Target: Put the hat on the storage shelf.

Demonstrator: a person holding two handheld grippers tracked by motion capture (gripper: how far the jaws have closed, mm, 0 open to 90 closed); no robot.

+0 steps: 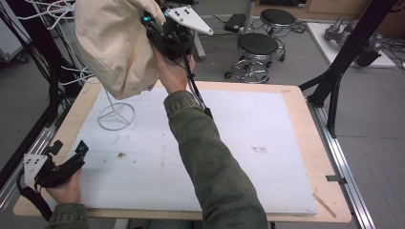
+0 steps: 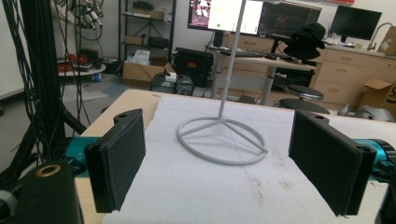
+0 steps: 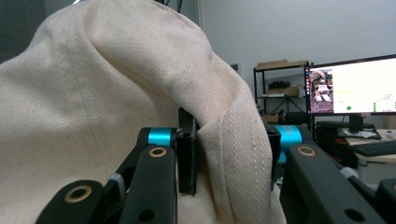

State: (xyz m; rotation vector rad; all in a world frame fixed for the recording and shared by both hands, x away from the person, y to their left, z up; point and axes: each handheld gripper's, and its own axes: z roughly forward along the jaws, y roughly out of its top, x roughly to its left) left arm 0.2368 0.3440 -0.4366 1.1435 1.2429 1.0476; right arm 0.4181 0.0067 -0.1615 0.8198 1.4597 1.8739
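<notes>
A cream cloth hat (image 1: 114,45) hangs high over the back left of the table, above a white wire stand (image 1: 116,116) with a ring base. My right gripper (image 1: 149,25) is shut on the hat's edge; in the right gripper view the cloth (image 3: 116,102) is folded between the black jaws, with the gripper (image 3: 229,154) pinching a thick seam. My left gripper (image 1: 71,152) rests at the table's front left corner, open and holding nothing. In the left gripper view its open gripper (image 2: 224,163) frames the stand (image 2: 222,140) farther off.
A white foam sheet (image 1: 239,143) covers the wooden table (image 1: 305,124). Black frame posts (image 1: 348,52) stand at the right, cables and racks at the left. Two black stools (image 1: 258,47) stand behind the table. A dark hat (image 2: 306,39) sits on a far desk.
</notes>
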